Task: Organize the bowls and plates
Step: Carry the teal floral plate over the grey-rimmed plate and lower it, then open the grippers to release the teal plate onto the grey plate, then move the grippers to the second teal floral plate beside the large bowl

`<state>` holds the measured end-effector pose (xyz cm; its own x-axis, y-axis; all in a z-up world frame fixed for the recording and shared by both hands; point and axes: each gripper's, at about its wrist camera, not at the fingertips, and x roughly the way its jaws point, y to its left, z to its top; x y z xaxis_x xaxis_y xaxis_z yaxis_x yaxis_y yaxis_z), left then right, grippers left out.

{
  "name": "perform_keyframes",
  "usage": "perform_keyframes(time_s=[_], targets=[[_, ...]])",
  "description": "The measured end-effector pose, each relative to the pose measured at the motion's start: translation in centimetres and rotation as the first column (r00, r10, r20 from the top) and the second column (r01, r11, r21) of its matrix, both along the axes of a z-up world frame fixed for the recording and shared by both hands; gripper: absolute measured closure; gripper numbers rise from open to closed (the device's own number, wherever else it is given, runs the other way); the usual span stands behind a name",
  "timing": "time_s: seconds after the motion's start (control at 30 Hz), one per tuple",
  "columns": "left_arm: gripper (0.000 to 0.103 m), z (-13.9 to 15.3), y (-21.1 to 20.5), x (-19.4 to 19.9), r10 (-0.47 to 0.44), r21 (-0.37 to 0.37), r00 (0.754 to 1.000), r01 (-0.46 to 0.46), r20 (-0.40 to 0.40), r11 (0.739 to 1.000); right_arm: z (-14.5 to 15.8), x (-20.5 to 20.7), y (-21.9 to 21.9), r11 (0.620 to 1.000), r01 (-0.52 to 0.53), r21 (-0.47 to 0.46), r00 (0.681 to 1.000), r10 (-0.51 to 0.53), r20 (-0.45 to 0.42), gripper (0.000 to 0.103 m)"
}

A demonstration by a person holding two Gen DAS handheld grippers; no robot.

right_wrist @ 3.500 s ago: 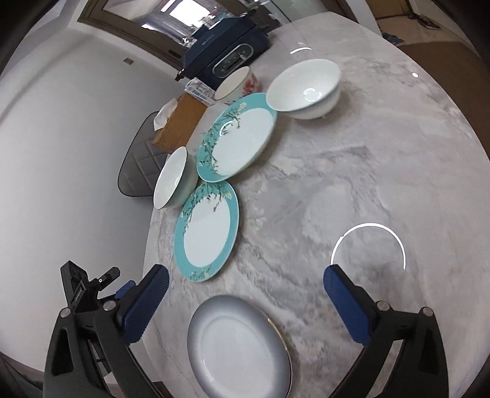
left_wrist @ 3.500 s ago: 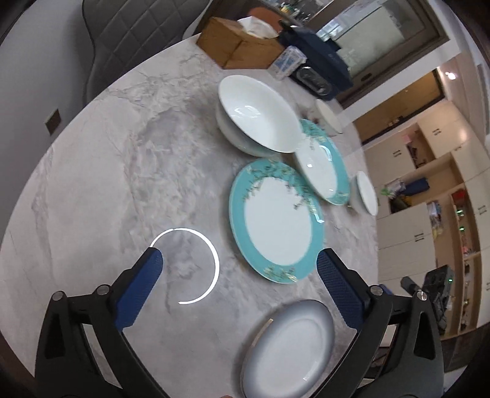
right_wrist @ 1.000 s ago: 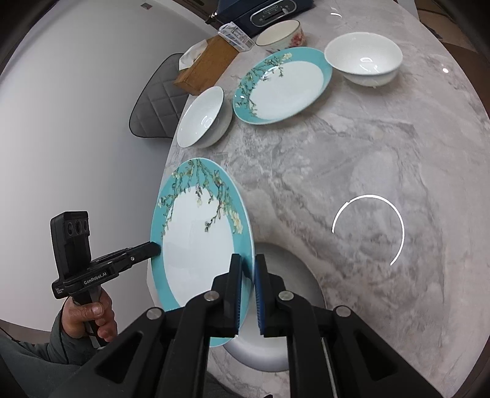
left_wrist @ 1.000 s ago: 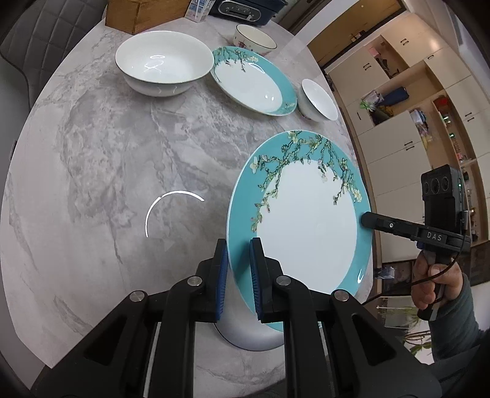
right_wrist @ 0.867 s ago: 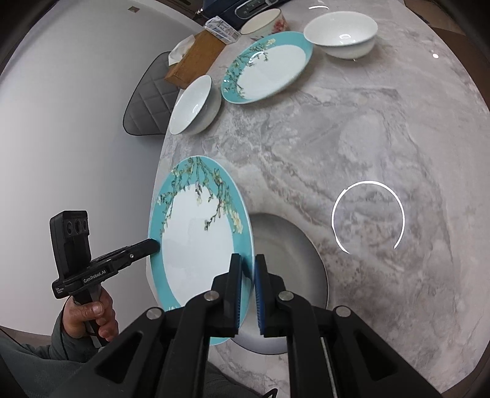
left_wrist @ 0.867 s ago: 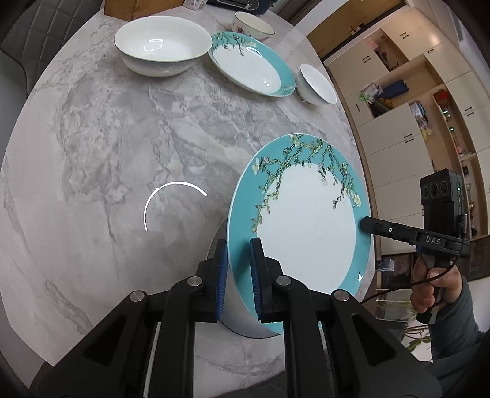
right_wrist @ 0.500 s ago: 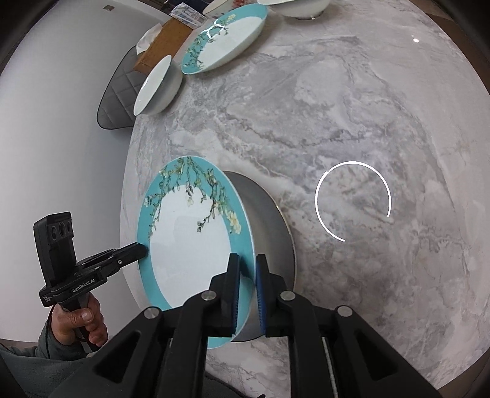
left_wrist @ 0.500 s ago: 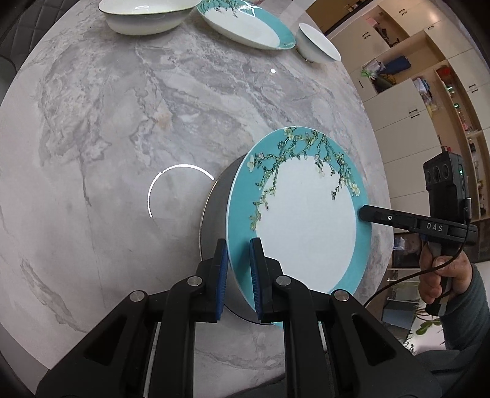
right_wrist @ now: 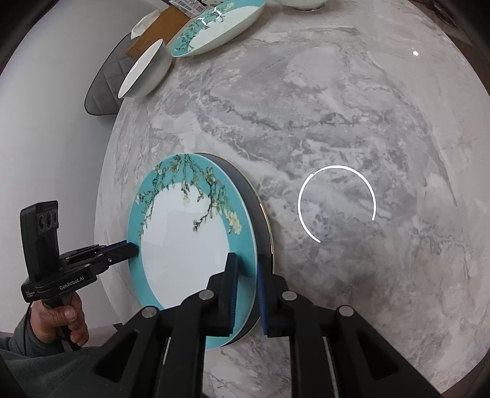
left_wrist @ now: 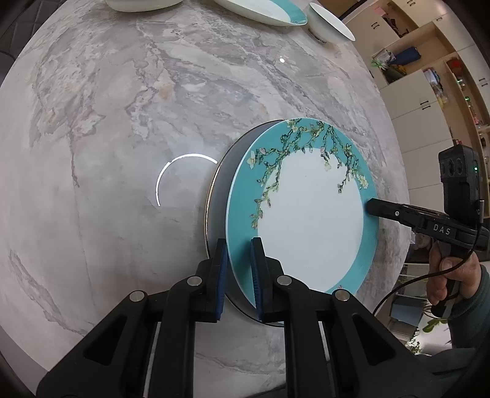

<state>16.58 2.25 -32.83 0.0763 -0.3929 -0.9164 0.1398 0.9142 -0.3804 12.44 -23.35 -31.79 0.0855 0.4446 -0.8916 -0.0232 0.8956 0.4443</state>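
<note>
A teal floral plate (left_wrist: 309, 214) is held just over a grey plate (left_wrist: 219, 196) on the marble table; it also shows in the right wrist view (right_wrist: 183, 232) above the grey plate (right_wrist: 260, 214). My left gripper (left_wrist: 237, 269) is shut on one rim of the teal plate. My right gripper (right_wrist: 245, 281) is shut on the opposite rim. Each gripper shows in the other's view, my right gripper (left_wrist: 372, 205) and my left gripper (right_wrist: 131, 249). The grey plate is mostly hidden.
A second teal plate (right_wrist: 214, 27) and a white bowl (right_wrist: 144, 70) sit at the far side of the table (right_wrist: 337, 107). Another white bowl (left_wrist: 330, 23) and a large bowl (left_wrist: 141, 3) show at the top edge. A chair (right_wrist: 104, 85) stands behind.
Both grippers have carried the teal plate down and over the grey plate. It now sits lower and nearly flat on it, and the far dishes have slid toward the frame top.
</note>
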Motion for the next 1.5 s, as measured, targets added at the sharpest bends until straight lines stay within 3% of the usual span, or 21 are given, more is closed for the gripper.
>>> perform_keyframes(time_s=[0.13, 0.37, 0.67, 0.8, 0.87, 0.9, 0.97, 1.13, 1.2, 1.27, 1.43, 1.5], targets=[[0.090, 0.1, -0.1, -0.1, -0.002, 0.011, 1.000, 0.002, -0.002, 1.000, 0.8, -0.3, 1.6, 0.990, -0.061, -0.126, 0.997, 0.066, 0.031, 0.085], [0.089, 0.2, -0.7, 0.3, -0.005, 0.033, 1.000, 0.005, -0.002, 0.999, 1.0, -0.5, 4.4, 0.935, -0.127, -0.331, 0.987, 0.152, 0.051, 0.086], [0.086, 0.3, -1.2, 0.5, -0.021, 0.062, 0.999, 0.019, 0.028, 0.998, 0.6, -0.6, 6.9, 0.893, -0.142, -0.427, 0.978, 0.194, 0.080, 0.086], [0.071, 0.5, -2.1, 0.2, -0.061, 0.069, 0.997, 0.058, 0.049, 0.996, 0.4, -0.6, 7.1, 0.874, -0.156, -0.460, 0.970, 0.223, 0.094, 0.085], [0.049, 0.7, -2.6, 0.1, -0.083, 0.072, 0.994, 0.078, 0.069, 0.994, 0.4, -0.9, 7.5, 0.863, -0.166, -0.478, 0.965, 0.242, 0.102, 0.084], [0.028, 0.7, -3.0, 0.0, -0.094, 0.104, 0.993, 0.087, 0.072, 0.991, 0.4, -0.9, 7.7, 0.861, -0.167, -0.481, 0.963, 0.248, 0.109, 0.084], [0.025, 0.1, -3.3, 0.0, -0.106, 0.155, 0.993, 0.095, 0.059, 0.983, 0.3, -1.2, 8.1, 0.849, -0.177, -0.499, 0.957, 0.266, 0.113, 0.081], [0.025, -0.3, -2.7, 0.2, -0.070, 0.146, 0.997, 0.063, 0.044, 0.987, 0.4, -1.7, 8.0, 0.854, -0.156, -0.497, 0.958, 0.253, 0.134, 0.078], [0.025, 0.3, -2.4, 0.4, -0.057, 0.146, 0.996, 0.047, 0.066, 0.988, 0.7, -1.8, 7.7, 0.850, -0.137, -0.508, 0.958, 0.244, 0.151, 0.072], [0.025, 0.8, -2.2, 0.7, -0.049, 0.142, 0.996, 0.037, 0.080, 0.989, 1.3, -1.8, 7.3, 0.851, -0.107, -0.514, 0.957, 0.228, 0.180, 0.044], [0.023, 2.9, -1.5, 1.8, -0.017, 0.147, 0.988, -0.005, 0.154, 0.989, 4.0, -1.5, 6.0, 0.887, -0.008, -0.461, 0.917, 0.191, 0.350, 0.000], [0.013, 3.7, -1.3, 2.7, -0.007, 0.122, 0.984, -0.015, 0.177, 0.992, 4.0, -0.8, 5.5, 0.920, -0.035, -0.391, 0.914, 0.187, 0.359, 0.000]])
